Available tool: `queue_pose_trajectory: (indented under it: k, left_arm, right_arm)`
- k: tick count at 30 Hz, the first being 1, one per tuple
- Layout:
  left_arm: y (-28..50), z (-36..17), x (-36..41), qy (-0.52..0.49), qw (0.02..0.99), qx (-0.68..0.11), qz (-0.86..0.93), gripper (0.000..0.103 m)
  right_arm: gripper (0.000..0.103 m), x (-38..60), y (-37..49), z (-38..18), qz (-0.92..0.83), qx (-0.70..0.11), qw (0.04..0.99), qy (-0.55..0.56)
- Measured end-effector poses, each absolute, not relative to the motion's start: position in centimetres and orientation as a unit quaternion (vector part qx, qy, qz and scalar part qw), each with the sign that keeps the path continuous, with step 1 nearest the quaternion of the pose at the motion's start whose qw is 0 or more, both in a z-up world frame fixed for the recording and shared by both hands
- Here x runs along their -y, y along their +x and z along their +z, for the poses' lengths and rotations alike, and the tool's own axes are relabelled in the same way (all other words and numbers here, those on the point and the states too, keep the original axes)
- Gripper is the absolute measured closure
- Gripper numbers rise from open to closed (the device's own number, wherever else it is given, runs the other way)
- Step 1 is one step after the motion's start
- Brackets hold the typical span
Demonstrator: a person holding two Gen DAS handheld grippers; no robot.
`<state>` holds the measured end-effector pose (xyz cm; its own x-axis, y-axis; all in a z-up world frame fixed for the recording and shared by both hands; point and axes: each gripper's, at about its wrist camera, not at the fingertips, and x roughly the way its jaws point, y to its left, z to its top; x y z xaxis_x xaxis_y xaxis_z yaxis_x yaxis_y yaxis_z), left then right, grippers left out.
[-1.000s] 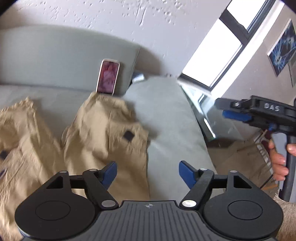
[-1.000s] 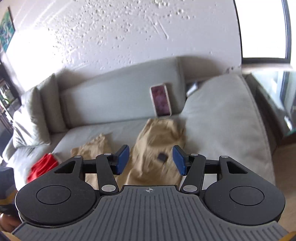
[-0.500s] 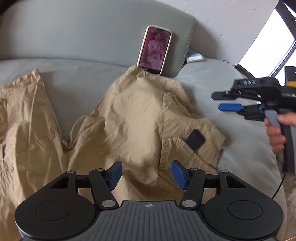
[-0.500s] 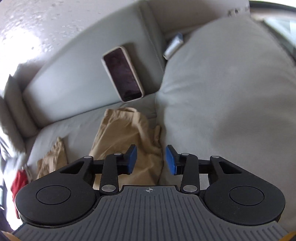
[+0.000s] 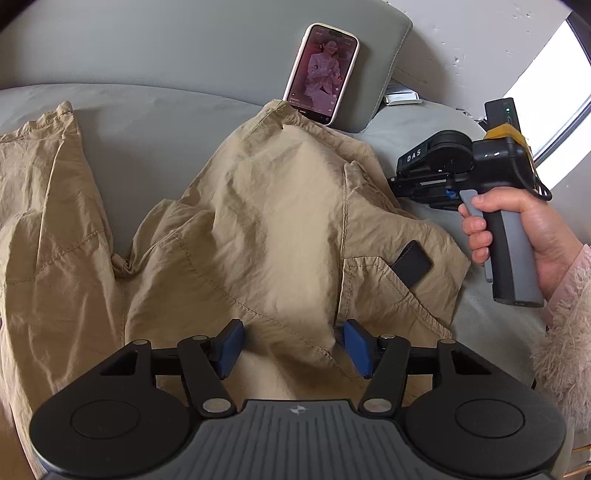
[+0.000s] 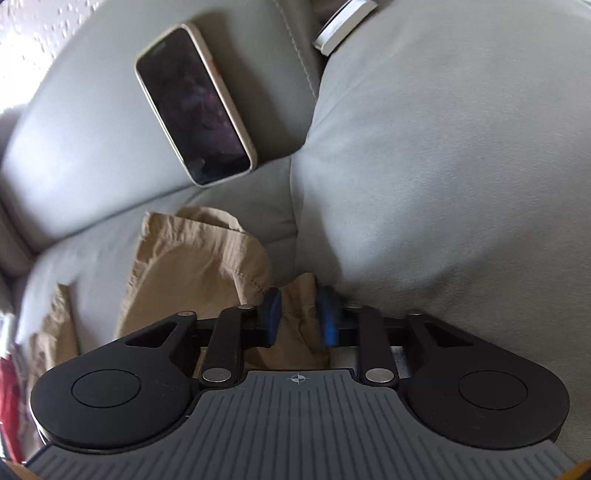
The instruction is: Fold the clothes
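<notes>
Khaki trousers [image 5: 277, 221] lie spread and rumpled on a grey sofa seat [image 5: 147, 110], one leg off to the left [image 5: 44, 229]. A black tab [image 5: 412, 264] sticks out of a pocket. My left gripper [image 5: 293, 347] hovers open just above the near part of the trousers, cloth beneath both pads. In the right wrist view my right gripper [image 6: 300, 317] is shut on a bunched edge of the trousers [image 6: 192, 273], beside the big cushion. The left wrist view shows its black body [image 5: 443, 162] held by a hand [image 5: 517, 221] at the trousers' right edge.
A phone [image 5: 321, 74] with a lit screen leans on the sofa backrest just behind the trousers, also phone [image 6: 195, 103]. A small white object [image 6: 343, 26] is wedged behind a large grey cushion [image 6: 443, 166]. Red cloth [image 6: 7, 398] shows at far left. A bright window [image 5: 554, 110] is at right.
Both grippers have come down and closer to the trousers. The right gripper's pads have narrowed and now pinch the trousers' edge by the cushion. The left gripper stays open.
</notes>
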<state>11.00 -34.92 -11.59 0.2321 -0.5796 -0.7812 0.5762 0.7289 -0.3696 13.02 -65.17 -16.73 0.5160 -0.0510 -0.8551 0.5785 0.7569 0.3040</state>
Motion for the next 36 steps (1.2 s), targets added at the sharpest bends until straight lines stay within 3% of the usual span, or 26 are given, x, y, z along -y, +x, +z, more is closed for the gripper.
queue_pose_trajectory:
  k: [7, 12, 15, 17, 19, 25, 28, 32, 36]
  left_arm:
    - [10.8, -9.4, 34.4, -0.028, 0.785, -0.479, -0.392, 0.046]
    - [10.3, -9.3, 34.8, -0.028, 0.776, -0.481, -0.407, 0.042]
    - [10.0, -9.6, 35.0, -0.023, 0.768, -0.492, -0.408, 0.043]
    - [9.9, -9.6, 35.0, -0.021, 0.764, -0.497, -0.410, 0.042]
    - [9.5, -9.0, 34.4, -0.026, 0.764, -0.496, -0.412, 0.042]
    - [9.0, -8.3, 32.5, -0.057, 0.766, -0.495, -0.406, 0.042]
    - [9.0, -8.2, 31.6, -0.075, 0.769, -0.494, -0.399, 0.042]
    - [10.6, -8.5, 30.3, -0.094, 0.777, -0.491, -0.381, 0.042]
    - [12.2, -10.0, 29.4, -0.111, 0.773, -0.505, -0.366, 0.042]
  right_arm:
    - [0.103, 64.2, 10.7, -10.7, -0.278, -0.350, 0.883, 0.141]
    - [0.100, 66.2, 10.0, -8.2, -0.315, -0.323, 0.883, 0.128]
    - [0.067, 67.7, 11.8, -10.9, -0.301, -0.410, 0.848, 0.150]
    - [0.066, 67.6, 10.9, -10.7, -0.304, -0.395, 0.850, 0.170]
    - [0.053, 67.0, 9.7, -10.0, -0.305, -0.373, 0.856, 0.187]
    - [0.058, 63.9, 7.6, -5.9, -0.237, -0.330, 0.893, 0.193]
    - [0.058, 61.5, 10.2, -5.5, -0.167, -0.350, 0.898, 0.208]
    - [0.059, 59.1, 16.2, -9.5, -0.144, -0.392, 0.878, 0.233]
    - [0.046, 57.0, 21.4, -14.3, -0.171, -0.431, 0.858, 0.220]
